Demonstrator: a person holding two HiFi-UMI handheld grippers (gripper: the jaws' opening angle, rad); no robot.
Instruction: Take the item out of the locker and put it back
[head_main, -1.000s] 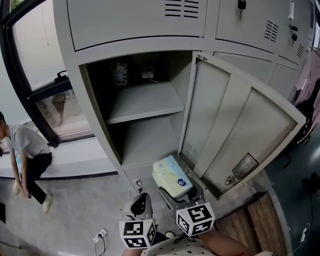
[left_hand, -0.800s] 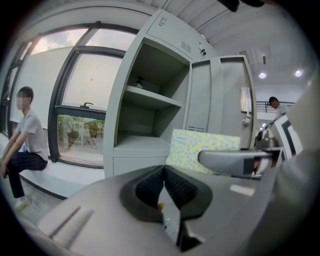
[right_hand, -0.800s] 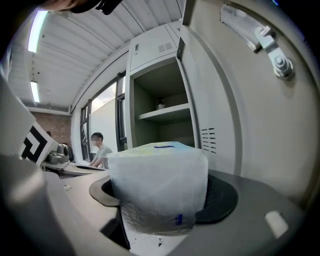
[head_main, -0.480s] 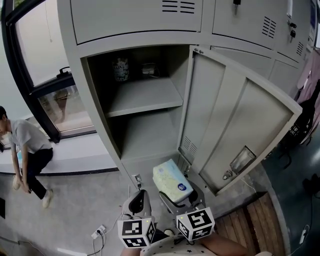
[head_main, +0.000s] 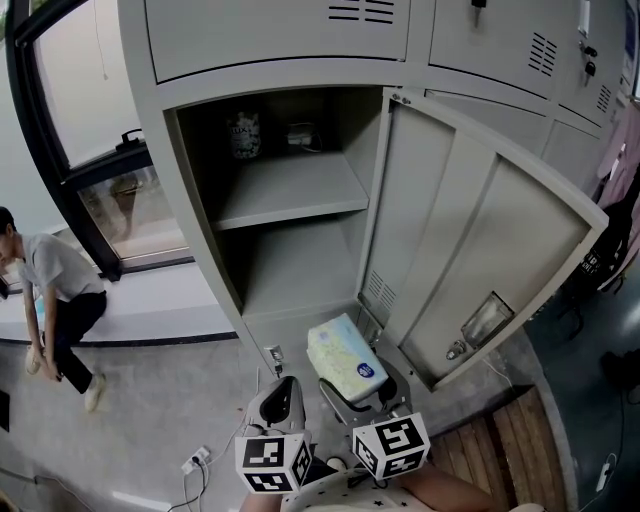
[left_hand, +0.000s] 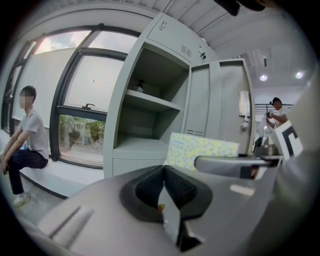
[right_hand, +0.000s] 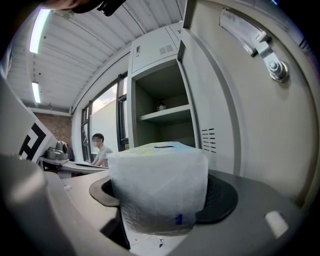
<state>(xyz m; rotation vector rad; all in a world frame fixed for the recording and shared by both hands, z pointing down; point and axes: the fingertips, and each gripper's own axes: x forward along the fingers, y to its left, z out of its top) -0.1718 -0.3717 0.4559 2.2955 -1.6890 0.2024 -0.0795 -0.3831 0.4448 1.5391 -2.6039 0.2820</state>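
The right claw (head_main: 362, 388) gripped the soft tissue pack (head_main: 343, 355) between wide-set jaws, outside the open locker (head_main: 290, 195), in front of its lower compartment and beside the swung-out door (head_main: 470, 240); the left claw (left_hand: 163, 171) hung alongside, jaws pressed together on nothing; a person (head_main: 55, 290) sat far left

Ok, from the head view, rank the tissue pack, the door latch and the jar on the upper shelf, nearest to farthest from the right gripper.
1. tissue pack: clamped between the right gripper's jaws.
2. door latch: off to the right, on the open door.
3. jar: at the back of the upper shelf, left side.
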